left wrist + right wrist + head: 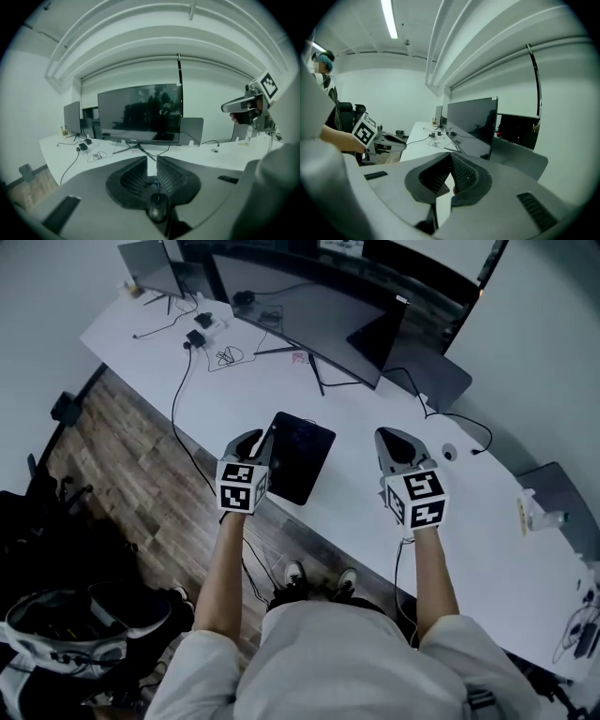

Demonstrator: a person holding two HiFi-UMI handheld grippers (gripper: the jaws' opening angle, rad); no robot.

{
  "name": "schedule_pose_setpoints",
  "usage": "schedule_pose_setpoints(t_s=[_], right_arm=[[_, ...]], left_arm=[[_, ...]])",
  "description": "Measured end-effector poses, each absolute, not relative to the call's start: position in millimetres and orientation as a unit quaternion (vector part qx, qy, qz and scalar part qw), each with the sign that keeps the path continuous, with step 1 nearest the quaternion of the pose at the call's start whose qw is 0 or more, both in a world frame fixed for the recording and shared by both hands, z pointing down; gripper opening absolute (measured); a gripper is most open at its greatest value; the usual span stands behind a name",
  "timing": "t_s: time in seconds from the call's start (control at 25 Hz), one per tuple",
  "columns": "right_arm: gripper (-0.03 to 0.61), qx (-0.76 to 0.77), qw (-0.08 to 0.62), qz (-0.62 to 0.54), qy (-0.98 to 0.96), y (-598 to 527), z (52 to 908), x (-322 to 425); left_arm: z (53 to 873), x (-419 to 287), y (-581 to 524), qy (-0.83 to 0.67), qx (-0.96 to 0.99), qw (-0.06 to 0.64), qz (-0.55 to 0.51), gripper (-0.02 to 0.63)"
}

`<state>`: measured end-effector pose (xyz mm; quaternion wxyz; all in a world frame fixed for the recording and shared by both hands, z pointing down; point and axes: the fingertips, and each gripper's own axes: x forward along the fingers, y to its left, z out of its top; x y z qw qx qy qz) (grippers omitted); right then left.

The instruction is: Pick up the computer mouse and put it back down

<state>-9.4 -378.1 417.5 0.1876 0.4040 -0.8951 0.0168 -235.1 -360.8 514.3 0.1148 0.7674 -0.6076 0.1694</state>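
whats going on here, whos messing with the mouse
A person at a white desk holds a claw tool in each hand, both above it. The computer mouse shows through the narrow gap of the left claw, but no pad presses on it; it seems to lie underneath. The right claw is shut and empty.

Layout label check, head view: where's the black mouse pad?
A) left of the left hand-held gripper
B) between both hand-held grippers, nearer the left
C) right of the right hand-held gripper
B: the mouse pad lies between the left hand-held gripper and the right hand-held gripper, close beside the left.
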Motion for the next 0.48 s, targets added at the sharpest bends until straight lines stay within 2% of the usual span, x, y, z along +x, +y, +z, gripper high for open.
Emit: schedule_pose_setpoints(t_s=[0.16,0.48], right_arm=[[0.015,0.393,0.174,-0.019,-0.903,-371,382,-13],[0.014,0.375,0.143,-0.074,-0.913,-344,321,-31]], left_arm=[[458,-242,-339,-0.632,0.756,0.074,0.154,0.02],[369,-246,-292,-0.655,0.746,0.005,0.122,0.018]])
